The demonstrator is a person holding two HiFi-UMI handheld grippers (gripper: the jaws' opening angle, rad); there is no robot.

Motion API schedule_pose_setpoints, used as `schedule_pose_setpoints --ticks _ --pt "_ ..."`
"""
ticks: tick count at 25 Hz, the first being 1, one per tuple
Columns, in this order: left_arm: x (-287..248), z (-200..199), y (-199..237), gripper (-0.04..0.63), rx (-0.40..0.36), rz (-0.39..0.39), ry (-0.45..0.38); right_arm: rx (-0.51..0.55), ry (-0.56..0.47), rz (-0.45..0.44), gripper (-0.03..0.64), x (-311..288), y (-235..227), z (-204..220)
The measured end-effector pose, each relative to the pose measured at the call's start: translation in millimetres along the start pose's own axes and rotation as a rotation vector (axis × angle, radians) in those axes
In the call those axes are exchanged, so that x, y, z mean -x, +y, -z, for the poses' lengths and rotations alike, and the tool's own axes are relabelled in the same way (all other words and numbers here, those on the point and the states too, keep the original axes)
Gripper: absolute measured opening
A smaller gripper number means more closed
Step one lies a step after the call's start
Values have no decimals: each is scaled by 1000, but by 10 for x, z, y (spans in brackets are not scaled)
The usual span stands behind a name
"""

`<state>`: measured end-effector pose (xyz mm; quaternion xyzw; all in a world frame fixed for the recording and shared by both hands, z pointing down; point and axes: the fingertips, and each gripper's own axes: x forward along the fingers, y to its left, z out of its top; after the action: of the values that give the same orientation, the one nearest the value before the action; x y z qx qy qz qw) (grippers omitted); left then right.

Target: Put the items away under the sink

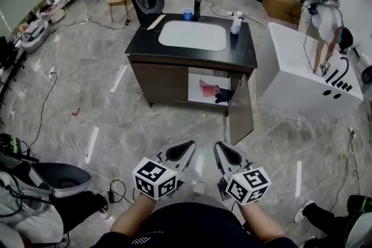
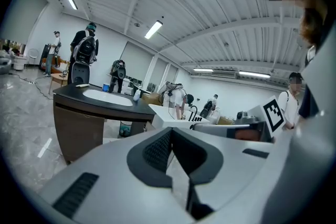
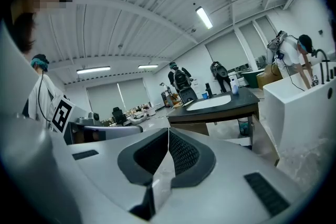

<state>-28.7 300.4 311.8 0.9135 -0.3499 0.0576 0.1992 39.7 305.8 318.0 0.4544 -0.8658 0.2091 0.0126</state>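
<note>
A dark sink cabinet (image 1: 139, 50) with a white basin (image 1: 193, 35) stands ahead on the grey floor. On its black top are a blue cup (image 1: 187, 13), a dark bottle (image 1: 197, 7) and a white spray bottle (image 1: 235, 23). Its right door (image 1: 241, 110) hangs open; a red thing (image 1: 209, 90) and a dark thing (image 1: 224, 97) lie inside. My left gripper (image 1: 187, 146) (image 2: 170, 131) and right gripper (image 1: 222, 148) (image 3: 168, 131) are side by side, well short of the cabinet and pointing toward it. Both are shut with nothing between the jaws.
A white bathtub (image 1: 308, 81) stands right of the cabinet, with a person (image 1: 325, 23) bent over it. More people stand at the back, and one sits at the lower left. Cables trail over the floor at the left. A small round object (image 1: 199, 187) lies below my grippers.
</note>
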Motion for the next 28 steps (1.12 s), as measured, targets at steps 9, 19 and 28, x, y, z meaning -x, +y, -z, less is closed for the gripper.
schedule_pose_setpoints --ticks 9,19,28 --pt "-491 -84 144 3 19 -31 23 -23 2 -15 35 -189 -476 -151" --pt "-1001 -280 416 3 19 13 25 -27 -10 40 35 -466 -896 -316" --pt "-1426 -643 977 3 1 96 62 -51 -30 130 35 -1113 -1254 -610"
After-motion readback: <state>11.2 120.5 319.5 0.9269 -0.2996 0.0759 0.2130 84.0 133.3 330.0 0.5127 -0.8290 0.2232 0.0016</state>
